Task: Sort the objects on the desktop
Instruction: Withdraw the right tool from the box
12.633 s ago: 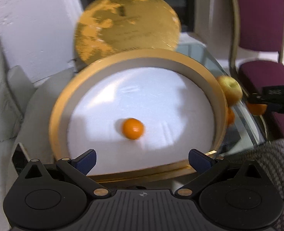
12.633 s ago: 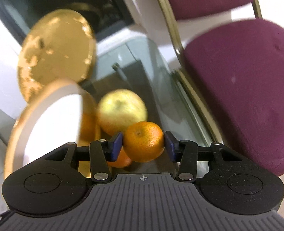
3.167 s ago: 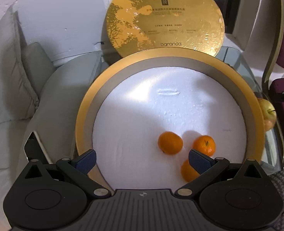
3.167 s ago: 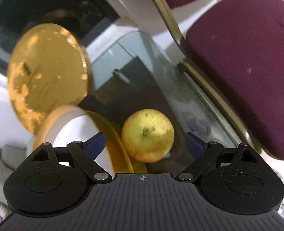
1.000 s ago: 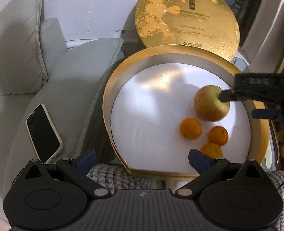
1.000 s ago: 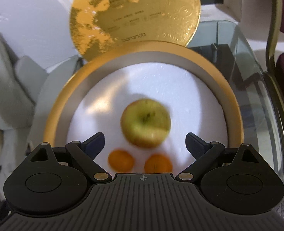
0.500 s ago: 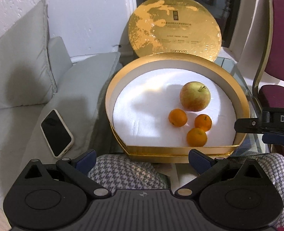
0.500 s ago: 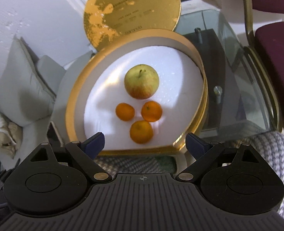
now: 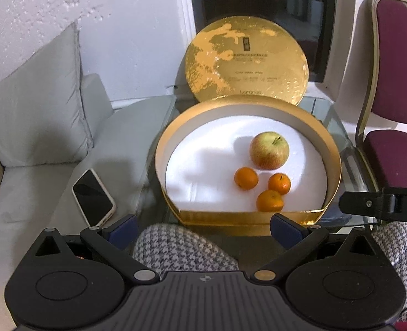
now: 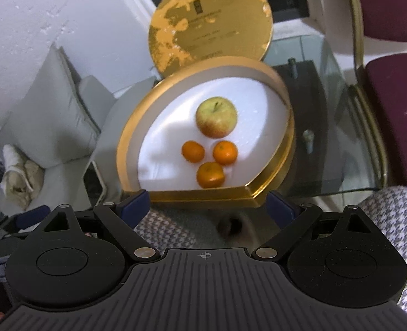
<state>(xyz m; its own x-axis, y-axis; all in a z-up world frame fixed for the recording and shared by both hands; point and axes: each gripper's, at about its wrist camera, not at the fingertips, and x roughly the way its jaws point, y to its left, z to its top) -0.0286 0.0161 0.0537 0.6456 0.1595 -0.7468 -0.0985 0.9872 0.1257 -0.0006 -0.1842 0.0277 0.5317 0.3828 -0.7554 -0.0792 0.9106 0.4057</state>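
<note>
Glass table [image 9: 338,127] — apple [image 9: 269,150] inside gold box [image 9: 247,218] — both claws agape, empty.

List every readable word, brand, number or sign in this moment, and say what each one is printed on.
"baranda": brand along the lower edge of the gold lid, only just legible.
"D": white lettering, cut off by the frame edge, on the right gripper body, seen from the left wrist view.
Other print lines and the dark emblem on the lid: too small to read.

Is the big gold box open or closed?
Open. The gold box shows its white inside, holding an apple and three oranges, and its round lid stands upright behind it.
</note>
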